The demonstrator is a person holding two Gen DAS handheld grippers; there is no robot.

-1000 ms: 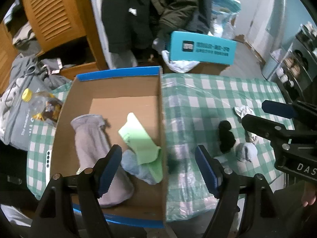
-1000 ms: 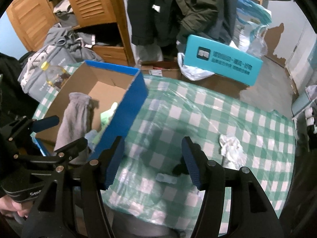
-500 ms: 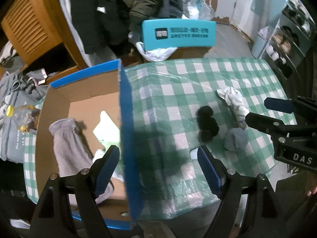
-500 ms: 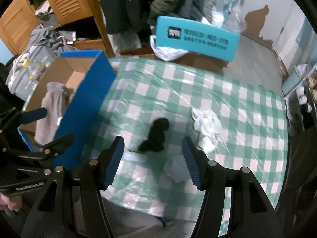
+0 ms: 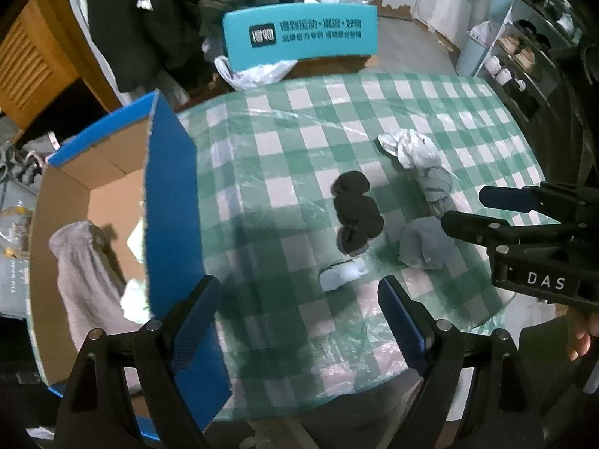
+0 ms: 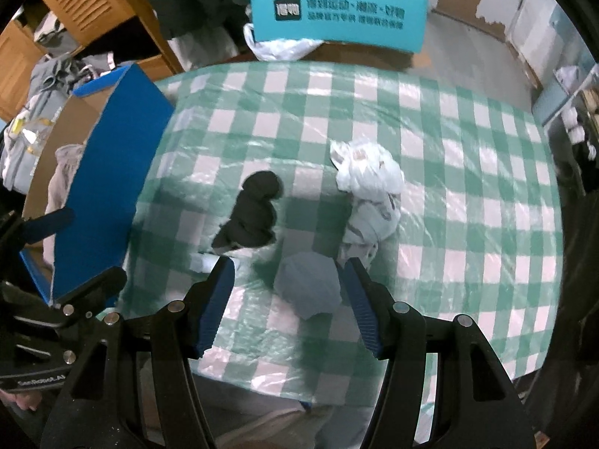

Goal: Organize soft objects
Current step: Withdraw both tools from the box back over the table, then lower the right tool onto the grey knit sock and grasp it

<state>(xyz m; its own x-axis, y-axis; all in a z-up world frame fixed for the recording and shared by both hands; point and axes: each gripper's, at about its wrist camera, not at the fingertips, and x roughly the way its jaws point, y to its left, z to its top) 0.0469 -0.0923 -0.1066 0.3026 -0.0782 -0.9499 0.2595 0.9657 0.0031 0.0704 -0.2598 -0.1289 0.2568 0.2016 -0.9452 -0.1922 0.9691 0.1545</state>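
So on the desk (image 6: 468,157) with the green-checked cloth there are four loose soft things: one black sock (image 6: 254,209), one white crumpled cloth (image 6: 370,183), one grey-blue bundle (image 6: 310,288) and one small pale blue piece (image 5: 342,277). The black sock's long axis runs roughly away from the cameras, slightly slanted. One cardboard box (image 5: 67,224) with blue outer walls sits at the left and holds a grey sock (image 5: 80,280) lying lengthwise. The left gripper (image 5: 299,314) has just been opening, nothing between its jaws. The right gripper (image 6: 288,295) is released too, hanging over the grey-blue bundle without pinching it.
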